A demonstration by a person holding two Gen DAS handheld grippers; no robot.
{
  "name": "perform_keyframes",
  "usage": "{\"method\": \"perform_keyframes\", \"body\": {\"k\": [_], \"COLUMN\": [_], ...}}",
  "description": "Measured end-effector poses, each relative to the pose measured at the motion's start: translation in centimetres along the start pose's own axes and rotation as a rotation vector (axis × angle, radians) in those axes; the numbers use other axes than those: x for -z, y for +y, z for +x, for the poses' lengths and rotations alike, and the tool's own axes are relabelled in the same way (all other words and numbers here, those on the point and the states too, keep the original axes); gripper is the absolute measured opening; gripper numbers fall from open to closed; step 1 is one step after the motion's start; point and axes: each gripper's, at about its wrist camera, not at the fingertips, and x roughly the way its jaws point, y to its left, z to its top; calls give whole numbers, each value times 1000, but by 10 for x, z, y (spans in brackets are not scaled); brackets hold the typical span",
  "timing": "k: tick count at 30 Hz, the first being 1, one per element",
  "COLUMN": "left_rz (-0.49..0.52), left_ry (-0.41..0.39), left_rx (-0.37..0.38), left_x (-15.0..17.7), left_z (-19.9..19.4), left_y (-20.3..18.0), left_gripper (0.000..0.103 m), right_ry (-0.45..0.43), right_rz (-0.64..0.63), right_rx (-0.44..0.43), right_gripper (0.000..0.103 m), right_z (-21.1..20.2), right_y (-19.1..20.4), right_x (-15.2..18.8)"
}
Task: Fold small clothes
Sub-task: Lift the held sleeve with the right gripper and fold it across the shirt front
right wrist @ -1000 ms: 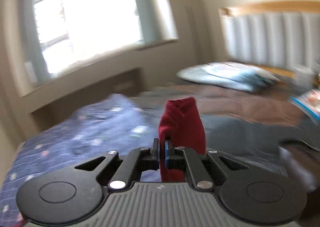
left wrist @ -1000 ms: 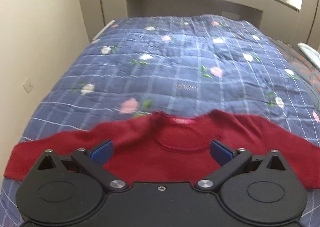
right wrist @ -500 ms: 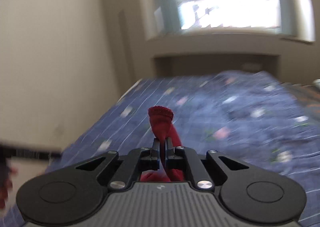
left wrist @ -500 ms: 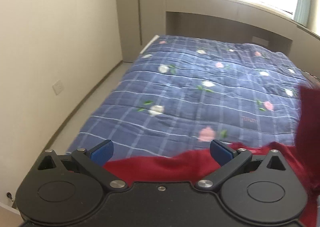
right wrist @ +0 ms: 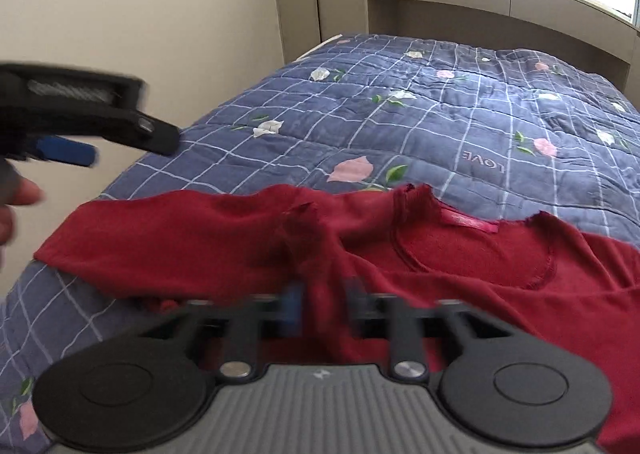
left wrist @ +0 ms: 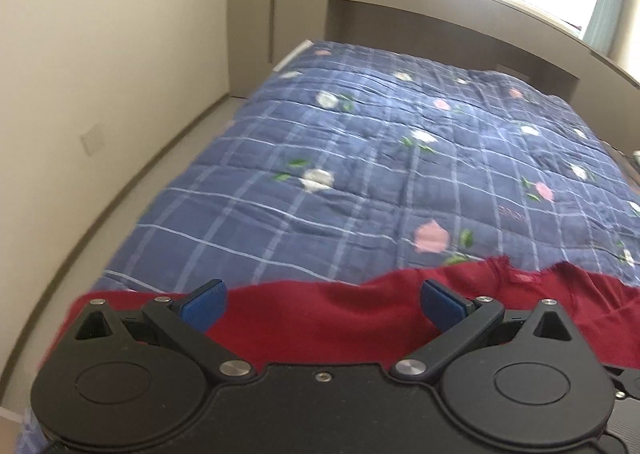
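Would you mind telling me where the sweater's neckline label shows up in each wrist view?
Left wrist: the label sits low right, just past the open left tool.
Right wrist: the label lies right of centre, above the blurred right tool.
Shared landmark: the pink flower on the quilt.
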Motion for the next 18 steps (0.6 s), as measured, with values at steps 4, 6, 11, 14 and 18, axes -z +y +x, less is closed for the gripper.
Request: {"method": "perform_keyframes", "body": {"k": [4,6,11,14,18], "left_rz": [29,44,141,170,176], "left_ry": [40,55,105,138,184], "left_rx": [43,58,-40,-118,-175], "left_x": [14,21,39,49,58], "left_z": [12,15,32,42,50], "left_y": [-27,-40,-80,-91,-94], "left_gripper": [102,102,102,102,102], "right_ry": [-39,-55,-63,-3,78], "right_rz": [-11,8,75,80,40], "right_rx": [35,74,286,416,497], "right_gripper": [87,93,101,99,84], "right_z": [-43,-64,-105,-116,-124], "right_y": [-22,-41,-96,-127,-156], "right_x": [7,13,36,63,95]}}
